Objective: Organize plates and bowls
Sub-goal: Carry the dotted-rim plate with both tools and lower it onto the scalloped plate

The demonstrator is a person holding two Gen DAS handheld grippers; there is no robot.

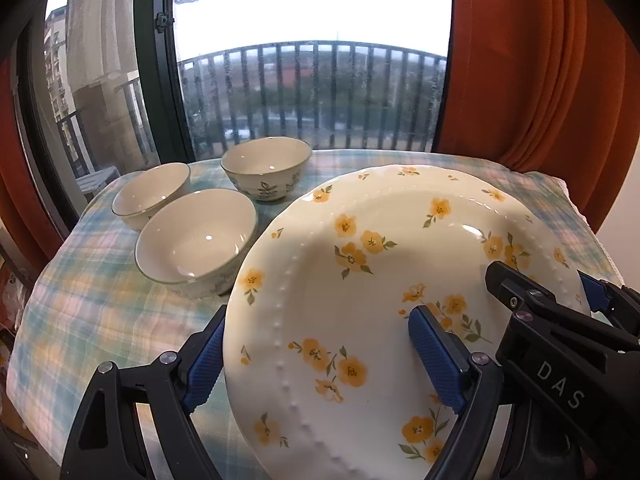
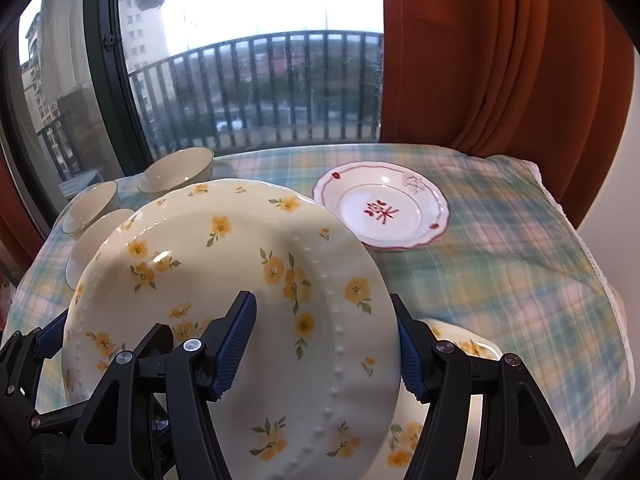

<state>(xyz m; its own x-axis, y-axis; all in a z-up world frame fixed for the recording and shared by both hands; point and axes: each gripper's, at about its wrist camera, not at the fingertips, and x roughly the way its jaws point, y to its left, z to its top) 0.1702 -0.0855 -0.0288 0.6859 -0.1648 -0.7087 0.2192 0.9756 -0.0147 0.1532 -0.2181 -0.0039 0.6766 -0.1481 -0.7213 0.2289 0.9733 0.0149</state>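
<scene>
Left gripper [image 1: 320, 364] and right gripper [image 2: 326, 344], jaws clamping the yellow-flowered plate [image 1: 380, 300] at nine and three o'clock — glazed, slippery, breakable, so keep opposite rims.

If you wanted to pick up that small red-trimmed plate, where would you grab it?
By its raised scalloped rim, from the near side. The red-trimmed plate lies flat on the checked cloth, so only the flared edge gives fingers something to pinch, and nothing blocks that side.
</scene>
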